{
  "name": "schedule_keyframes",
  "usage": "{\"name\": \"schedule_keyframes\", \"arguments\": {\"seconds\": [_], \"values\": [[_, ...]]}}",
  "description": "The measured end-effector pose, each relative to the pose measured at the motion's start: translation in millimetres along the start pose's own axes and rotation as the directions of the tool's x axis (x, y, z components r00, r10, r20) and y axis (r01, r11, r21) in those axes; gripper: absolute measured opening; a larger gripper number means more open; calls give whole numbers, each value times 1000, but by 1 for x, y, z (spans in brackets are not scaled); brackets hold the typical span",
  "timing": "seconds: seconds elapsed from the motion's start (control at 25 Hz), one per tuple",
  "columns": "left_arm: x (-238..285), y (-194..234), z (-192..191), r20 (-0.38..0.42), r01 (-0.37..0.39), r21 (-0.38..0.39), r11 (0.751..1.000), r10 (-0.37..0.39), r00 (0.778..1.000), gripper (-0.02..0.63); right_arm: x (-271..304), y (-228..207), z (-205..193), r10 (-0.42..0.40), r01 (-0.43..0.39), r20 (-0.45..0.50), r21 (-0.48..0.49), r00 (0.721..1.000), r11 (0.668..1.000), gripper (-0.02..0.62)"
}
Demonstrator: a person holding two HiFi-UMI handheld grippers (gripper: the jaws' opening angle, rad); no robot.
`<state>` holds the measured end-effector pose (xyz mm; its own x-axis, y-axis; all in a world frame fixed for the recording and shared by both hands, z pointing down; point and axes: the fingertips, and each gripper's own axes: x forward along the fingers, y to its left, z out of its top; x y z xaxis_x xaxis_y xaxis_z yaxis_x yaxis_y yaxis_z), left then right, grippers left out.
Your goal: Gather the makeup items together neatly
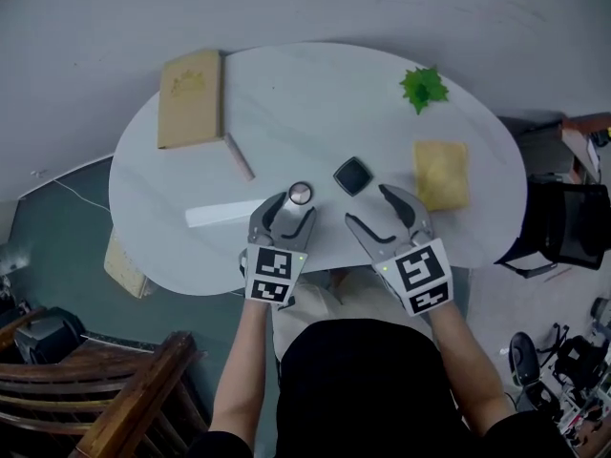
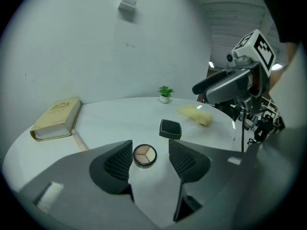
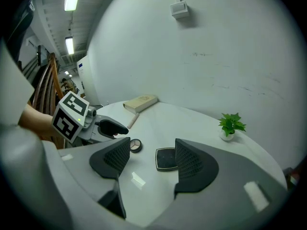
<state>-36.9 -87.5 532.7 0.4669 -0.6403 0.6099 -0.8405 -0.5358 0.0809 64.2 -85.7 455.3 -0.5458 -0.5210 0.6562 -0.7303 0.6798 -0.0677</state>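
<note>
Two slips to watch for, biggest first. Might flick the round makeup pot (image 2: 144, 155) across the smooth white table (image 1: 286, 93), maybe right off the near edge, if squeezed off-centre on that curved rim. Might also bump the black square case (image 3: 166, 158) with a jaw and shove it farther from the pot, not closer, being so low and flat with little to pinch. Smallest worry: could knock the two grippers together, so close side by side.

Left gripper (image 2: 150, 157): jaws wide apart, holding nothing, pot resting on the table between the tips with a gap on each side. Right gripper (image 3: 152, 157): jaws wide apart too, holding nothing, case lying between them, just beside the right-hand jaw.

Now the looks, big to small. Case: black, square with rounded corners, shut, thin pale edge, toward the near side of the table. Pot: little, round, dark rim, three skin-coloured wedges showing on top, just left of the case, not touching it.
</note>
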Motion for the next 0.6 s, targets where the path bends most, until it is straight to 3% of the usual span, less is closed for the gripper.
{"name": "schedule_keyframes", "arguments": {"seconds": [0.6], "values": [[38, 8, -36, -65, -14, 26, 1000, 16, 998, 239, -6, -2, -12, -14, 14, -15, 21, 1000, 1000, 302]]}}
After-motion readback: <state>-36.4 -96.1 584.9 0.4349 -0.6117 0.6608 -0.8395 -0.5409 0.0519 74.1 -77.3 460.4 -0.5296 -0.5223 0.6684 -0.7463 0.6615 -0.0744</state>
